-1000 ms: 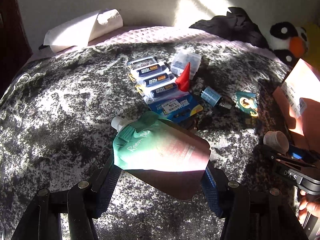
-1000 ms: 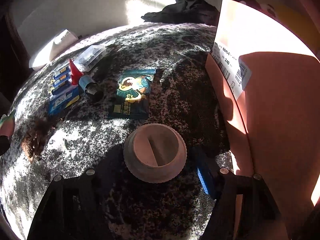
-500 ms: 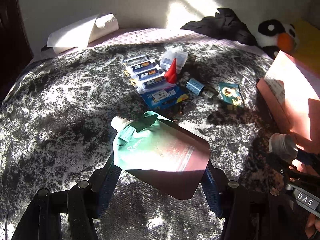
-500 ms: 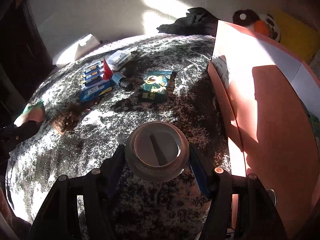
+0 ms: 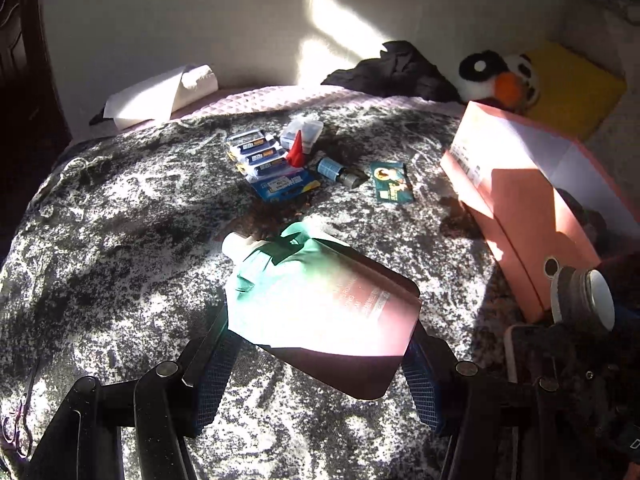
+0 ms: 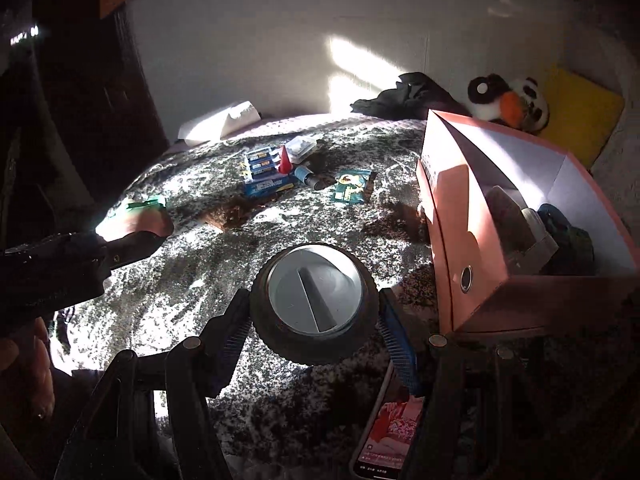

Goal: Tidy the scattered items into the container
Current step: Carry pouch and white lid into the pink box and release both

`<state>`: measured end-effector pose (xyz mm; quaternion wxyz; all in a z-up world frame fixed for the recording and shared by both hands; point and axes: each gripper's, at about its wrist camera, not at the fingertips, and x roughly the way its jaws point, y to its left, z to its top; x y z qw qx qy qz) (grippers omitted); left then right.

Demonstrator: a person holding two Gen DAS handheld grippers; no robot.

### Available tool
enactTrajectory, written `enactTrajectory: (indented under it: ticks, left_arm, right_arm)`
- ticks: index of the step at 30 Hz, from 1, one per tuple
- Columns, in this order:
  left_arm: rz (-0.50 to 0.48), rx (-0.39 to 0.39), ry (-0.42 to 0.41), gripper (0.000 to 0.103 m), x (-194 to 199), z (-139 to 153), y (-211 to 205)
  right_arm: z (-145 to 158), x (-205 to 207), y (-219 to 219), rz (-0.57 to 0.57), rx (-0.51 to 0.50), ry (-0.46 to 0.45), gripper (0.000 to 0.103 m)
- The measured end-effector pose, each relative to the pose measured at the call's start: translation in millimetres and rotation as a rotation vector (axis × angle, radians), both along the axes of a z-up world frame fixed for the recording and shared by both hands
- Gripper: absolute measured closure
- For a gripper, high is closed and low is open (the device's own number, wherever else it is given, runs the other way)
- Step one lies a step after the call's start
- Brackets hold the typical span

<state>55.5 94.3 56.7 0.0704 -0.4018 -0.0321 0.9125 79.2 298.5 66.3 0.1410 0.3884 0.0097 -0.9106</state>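
My left gripper (image 5: 320, 344) is shut on a green and pink spouted pouch (image 5: 320, 300), held above the grey mottled bedspread (image 5: 120, 240). My right gripper (image 6: 316, 312) is shut on a round ribbed cap-like jar (image 6: 314, 306), lifted just left of the pink cardboard box (image 6: 460, 216), which holds several items. The jar (image 5: 580, 300) and box (image 5: 520, 208) also show in the left wrist view. Scattered further back lie battery packs (image 5: 260, 156), a red cone (image 5: 296, 152), a clear case (image 5: 302, 132), a small blue bottle (image 5: 336, 170) and a teal sachet (image 5: 392, 188).
A phone (image 6: 388, 432) lies below my right gripper by the box. A paper roll (image 5: 160, 96), dark clothing (image 5: 392, 72), a plush penguin (image 5: 500, 76) and a yellow cushion (image 5: 572, 88) sit along the wall. A brown clump (image 6: 236, 214) lies mid-bed.
Both grippers have risen and pulled back from the bed with their loads. The right gripper now looks into the open pink box from higher up.
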Motion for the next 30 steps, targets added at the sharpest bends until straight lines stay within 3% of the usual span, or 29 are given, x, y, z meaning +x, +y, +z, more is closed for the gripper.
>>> enactTrajectory:
  ticks: [15,23,30]
  left_arm:
    - [-0.194,-0.011,0.118,0.038,69.5,62.9,97.4]
    - [-0.321,-0.023,0.144,0.038,65.8,78.9,168.6]
    - [-0.428,-0.053,0.151,0.038,37.0,85.9,241.4]
  right_arm:
    - [47.2,107.0,97.1,-0.133,-0.051,0.111,0.037]
    - [68.6,124.9,169.5,-0.268,-0.068,0.164,0.037]
    - [87.7,119.8,227.5,-0.365,-0.066,0.21,0.037]
